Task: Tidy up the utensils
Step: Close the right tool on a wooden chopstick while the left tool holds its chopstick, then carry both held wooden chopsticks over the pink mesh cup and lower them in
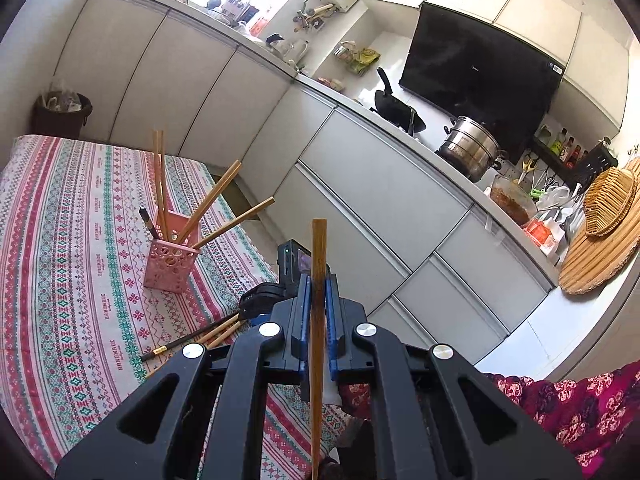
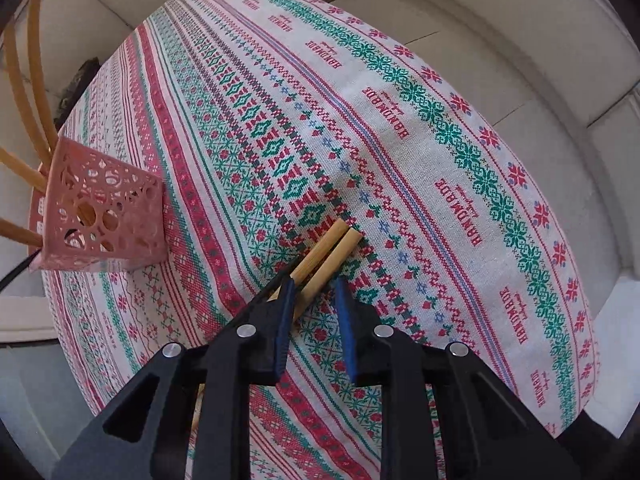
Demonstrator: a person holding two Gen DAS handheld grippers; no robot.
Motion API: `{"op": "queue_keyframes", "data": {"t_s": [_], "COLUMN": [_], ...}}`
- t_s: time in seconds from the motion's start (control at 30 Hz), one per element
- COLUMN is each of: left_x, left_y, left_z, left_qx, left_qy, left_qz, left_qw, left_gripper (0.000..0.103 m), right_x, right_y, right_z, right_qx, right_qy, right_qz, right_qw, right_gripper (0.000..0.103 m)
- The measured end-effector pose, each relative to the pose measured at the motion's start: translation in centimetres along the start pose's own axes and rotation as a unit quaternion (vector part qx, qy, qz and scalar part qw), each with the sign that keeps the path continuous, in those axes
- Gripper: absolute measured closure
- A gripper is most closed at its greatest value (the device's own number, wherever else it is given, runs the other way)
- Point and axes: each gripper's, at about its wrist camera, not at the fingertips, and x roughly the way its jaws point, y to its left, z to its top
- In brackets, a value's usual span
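Observation:
My left gripper (image 1: 319,280) is shut on a bamboo chopstick (image 1: 319,248), which stands upright between its blue pads above the table edge. A pink perforated holder (image 1: 172,260) on the patterned tablecloth (image 1: 72,280) holds several chopsticks. Loose chopsticks (image 1: 200,334) lie near the black housing of the other gripper (image 1: 260,304). My right gripper (image 2: 315,285) points down at two bamboo chopsticks (image 2: 330,250) that lie side by side on the cloth. One runs between its blue pads (image 2: 345,312) and one under the left finger. A gap shows beside the right pad. The pink holder (image 2: 104,208) stands to the left.
White cabinet fronts (image 1: 360,200) run behind the table. The counter carries a steel pot (image 1: 470,148), a black wok (image 1: 394,110) and round bamboo trays (image 1: 600,240). A dark bin (image 1: 60,114) stands at the far left. A floral sleeve (image 1: 572,412) is at the lower right.

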Motion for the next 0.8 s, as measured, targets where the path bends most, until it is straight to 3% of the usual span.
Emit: {"op": "queue_keyframes", "data": {"t_s": [0.1,0.2,0.37,0.53,0.7,0.77,0.8], "left_x": [-0.4,-0.5,-0.4,-0.5,-0.5,-0.6,-0.7], "left_y": [-0.1,0.0,-0.2,-0.3,-0.5,-0.4,-0.3], "left_z": [0.0,-0.1,-0.1,0.1,0.1,0.1,0.1], "left_qx": [0.0,0.0,0.0,-0.002,-0.001,-0.003,-0.004], "left_qy": [-0.005,-0.006,-0.001,0.0,0.003,0.0,-0.001], "left_qz": [0.0,0.0,-0.002,0.003,0.005,0.007,0.008], "left_qw": [1.0,1.0,1.0,1.0,1.0,1.0,1.0], "left_gripper": [0.097,0.097,0.096,0.096,0.096,0.096,0.096], "right_x": [-0.2,-0.6,-0.6,-0.5,-0.6,-0.8,-0.9], "right_y": [-0.3,-2.0,-3.9,-2.2,0.6,0.4,0.2], "right_z": [-0.2,-0.2,1.0,2.4,1.3,0.9,0.8], "right_qx": [-0.041,-0.043,0.001,0.0,-0.058,-0.067,-0.067], "right_qy": [0.013,0.045,0.058,0.041,-0.025,-0.047,-0.048], "right_qz": [-0.011,-0.024,0.006,-0.013,-0.073,-0.031,-0.006], "right_qw": [0.999,0.998,0.998,0.999,0.995,0.996,0.997], "right_gripper": [0.085,0.085,0.083,0.073,0.085,0.095,0.095]}}
